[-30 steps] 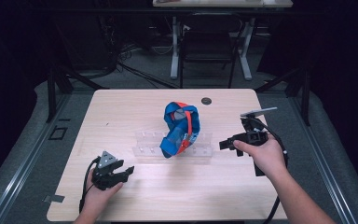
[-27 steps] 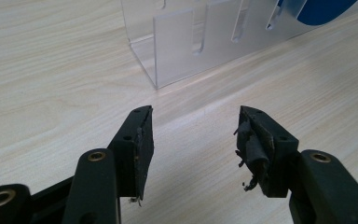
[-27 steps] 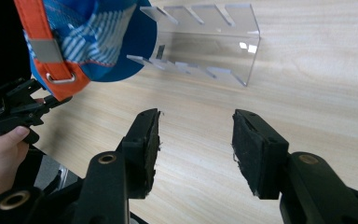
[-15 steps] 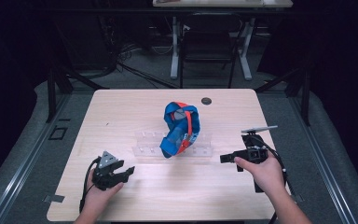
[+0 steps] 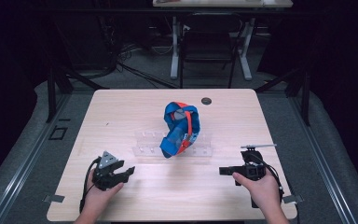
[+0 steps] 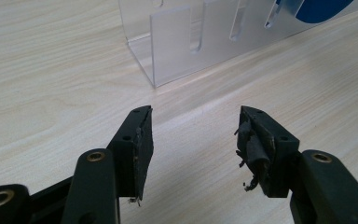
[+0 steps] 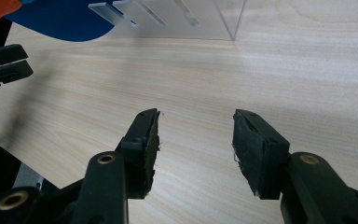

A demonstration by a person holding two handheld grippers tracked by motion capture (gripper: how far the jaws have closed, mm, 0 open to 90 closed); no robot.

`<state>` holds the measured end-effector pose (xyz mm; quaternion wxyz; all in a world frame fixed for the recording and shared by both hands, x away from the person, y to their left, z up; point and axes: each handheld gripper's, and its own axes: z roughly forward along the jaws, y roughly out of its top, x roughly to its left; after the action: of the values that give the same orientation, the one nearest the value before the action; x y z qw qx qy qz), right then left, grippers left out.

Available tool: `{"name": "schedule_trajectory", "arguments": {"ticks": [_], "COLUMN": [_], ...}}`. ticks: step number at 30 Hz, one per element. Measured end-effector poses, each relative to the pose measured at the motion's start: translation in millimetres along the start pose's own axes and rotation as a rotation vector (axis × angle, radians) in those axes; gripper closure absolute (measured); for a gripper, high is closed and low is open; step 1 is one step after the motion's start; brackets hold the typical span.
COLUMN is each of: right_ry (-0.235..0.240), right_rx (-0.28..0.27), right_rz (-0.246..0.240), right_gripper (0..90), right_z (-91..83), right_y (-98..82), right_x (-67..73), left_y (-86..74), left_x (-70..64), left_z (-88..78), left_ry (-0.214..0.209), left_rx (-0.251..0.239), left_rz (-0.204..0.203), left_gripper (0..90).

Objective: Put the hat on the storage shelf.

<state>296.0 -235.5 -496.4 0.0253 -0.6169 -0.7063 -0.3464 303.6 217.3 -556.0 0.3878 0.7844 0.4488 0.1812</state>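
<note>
Blue-and-orange strap (image 5: 181,128) sits draped in the clear acrylic rack (image 5: 144,150) mid-table, well away from both tongs. Your left tongs (image 5: 121,173) and right tongs (image 5: 224,171) are wide open, empty. I'd approach low and square.

The clear acrylic rack (image 6: 186,42) runs off the top edge of the left gripper view, and its far end is cut off in the right gripper view too. The blue strap bundle (image 7: 60,18) appears there as a cropped corner. The small dark disc (image 5: 206,101) is too small to identify
</note>
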Motion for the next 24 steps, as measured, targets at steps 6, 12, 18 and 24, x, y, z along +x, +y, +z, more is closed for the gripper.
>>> {"name": "schedule_trajectory", "arguments": {"ticks": [6,12,18,24], "right_ry": [-0.028,-0.05,-0.076,-0.085], "right_rx": [-0.051,-0.075,-0.096,-0.137], "right_rz": [0.007,-0.015,-0.009,-0.032], "right_gripper": [49.6,49.5,49.4,49.2], "right_z": [5.9,12.3,15.5,17.8], "right_y": [-17.9,-29.7,-38.1,-47.3], "right_x": [-8.1,-15.0,-22.7,-26.7], "left_y": [0.0,0.0,0.0,-0.2], "left_x": [-0.4,-0.4,-0.7,-1.0], "left_z": [-0.2,-0.2,-0.2,0.0], "left_ry": [-0.002,0.001,-0.003,-0.003], "left_rx": [0.002,0.003,0.002,-0.005], "left_rz": [0.004,0.002,0.001,0.003], "left_gripper": [45.9,45.9,45.8,45.6]}}
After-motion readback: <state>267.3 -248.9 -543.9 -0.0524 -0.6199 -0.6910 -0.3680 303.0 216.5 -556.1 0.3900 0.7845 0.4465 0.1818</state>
